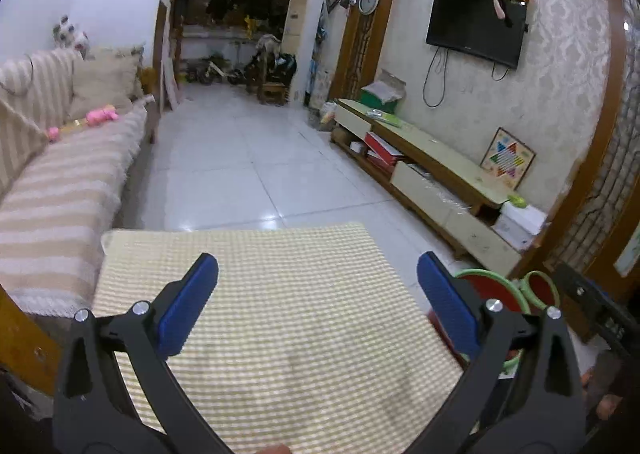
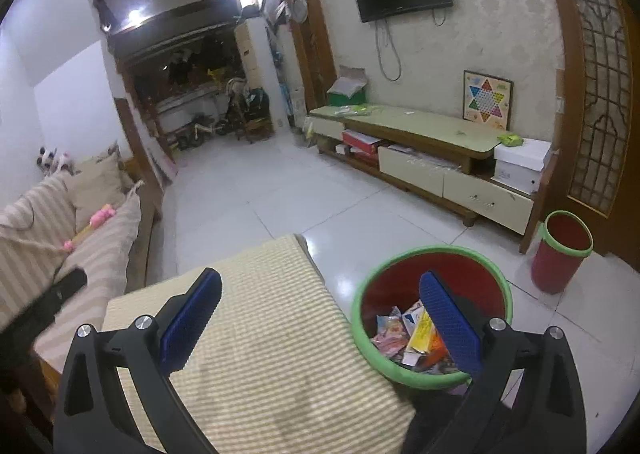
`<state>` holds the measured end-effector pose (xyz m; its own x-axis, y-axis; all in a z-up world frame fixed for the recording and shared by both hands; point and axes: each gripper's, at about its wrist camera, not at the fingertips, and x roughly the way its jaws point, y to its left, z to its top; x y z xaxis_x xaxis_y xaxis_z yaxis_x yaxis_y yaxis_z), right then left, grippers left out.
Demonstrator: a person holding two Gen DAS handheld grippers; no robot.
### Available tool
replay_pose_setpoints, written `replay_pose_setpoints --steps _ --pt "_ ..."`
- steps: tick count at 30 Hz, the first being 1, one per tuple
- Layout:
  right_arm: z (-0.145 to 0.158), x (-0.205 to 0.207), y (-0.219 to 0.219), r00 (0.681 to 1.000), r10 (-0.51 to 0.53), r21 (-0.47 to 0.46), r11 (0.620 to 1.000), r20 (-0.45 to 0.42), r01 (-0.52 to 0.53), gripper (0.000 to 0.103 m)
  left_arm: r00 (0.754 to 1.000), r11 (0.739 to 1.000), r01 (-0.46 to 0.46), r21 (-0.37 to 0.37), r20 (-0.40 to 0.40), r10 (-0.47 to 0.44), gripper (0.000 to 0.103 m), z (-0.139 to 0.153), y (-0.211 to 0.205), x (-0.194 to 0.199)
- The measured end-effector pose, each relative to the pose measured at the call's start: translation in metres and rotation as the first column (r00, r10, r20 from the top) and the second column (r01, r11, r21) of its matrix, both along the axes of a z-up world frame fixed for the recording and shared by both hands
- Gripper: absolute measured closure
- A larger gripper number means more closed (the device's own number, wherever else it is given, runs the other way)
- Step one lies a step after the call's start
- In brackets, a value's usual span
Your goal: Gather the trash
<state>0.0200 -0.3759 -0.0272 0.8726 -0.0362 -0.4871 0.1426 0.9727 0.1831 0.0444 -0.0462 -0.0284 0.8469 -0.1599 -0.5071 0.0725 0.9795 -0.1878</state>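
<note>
My left gripper (image 1: 318, 274) is open and empty above a table covered by a yellow checked cloth (image 1: 280, 334). My right gripper (image 2: 320, 290) is open and empty, over the table's right edge. Its right finger hangs over a red bin with a green rim (image 2: 430, 376) that stands on the floor beside the table. Several colourful wrappers and packets (image 2: 412, 330) lie inside this bin. The bin's rim shows in the left wrist view (image 1: 484, 276) behind the right finger. The cloth (image 2: 260, 354) bears no trash in either view.
A second red bin with a green rim (image 2: 562, 250) stands further right by a TV cabinet (image 2: 432, 157). A striped sofa (image 1: 60, 193) runs along the left with pink toys (image 1: 102, 115) on it. White tiled floor (image 1: 240, 157) stretches ahead.
</note>
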Motion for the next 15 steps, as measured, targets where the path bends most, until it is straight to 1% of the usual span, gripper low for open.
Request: replay_pose_setpoints --steps 1,2,4,5,6,8,10,13,15 --pt "0.002 -0.003 0.003 1.000 -0.011 -0.012 1.000 0.019 0.012 0.007 1.000 1.000 -0.006 -0.006 -0.007 0.006 0.005 -0.001 0.002 0.000" --pt "0.007 -0.007 0.010 0.998 -0.020 -0.044 0.999 0.064 0.023 0.007 1.000 1.000 -0.012 -0.002 -0.010 0.012 0.005 -0.002 0.004 -0.001" --pt "0.010 -0.015 0.019 0.992 -0.030 -0.095 0.995 0.123 0.041 0.007 1.000 1.000 -0.024 0.015 -0.011 0.024 0.005 -0.001 0.004 -0.001" --pt "0.011 -0.021 0.026 0.983 -0.030 -0.130 0.990 0.184 0.054 0.007 1.000 0.999 -0.027 0.024 -0.010 0.027 0.005 0.001 0.003 -0.001" --pt "0.012 -0.026 0.032 0.975 -0.028 -0.156 0.986 0.220 0.064 0.007 1.000 0.999 -0.024 0.024 -0.009 0.024 0.005 0.002 0.003 -0.002" --pt "0.012 -0.023 0.038 0.981 0.015 -0.166 0.986 0.193 0.017 0.007 1.000 1.000 -0.013 0.005 -0.010 0.013 0.005 0.004 0.003 -0.004" --pt "0.011 -0.019 0.043 0.985 0.049 -0.169 0.985 0.167 -0.020 0.007 1.000 1.000 -0.023 -0.015 -0.005 0.023 0.005 0.006 0.004 -0.005" --pt "0.008 -0.016 0.050 0.985 0.080 -0.184 0.982 0.151 -0.052 0.007 0.999 0.999 -0.040 -0.013 0.012 0.040 0.005 0.008 0.005 -0.010" --pt "0.006 -0.015 0.053 0.985 0.097 -0.180 0.981 0.140 -0.071 0.007 1.000 1.000 -0.014 -0.016 0.010 0.014 0.005 0.010 0.005 -0.010"
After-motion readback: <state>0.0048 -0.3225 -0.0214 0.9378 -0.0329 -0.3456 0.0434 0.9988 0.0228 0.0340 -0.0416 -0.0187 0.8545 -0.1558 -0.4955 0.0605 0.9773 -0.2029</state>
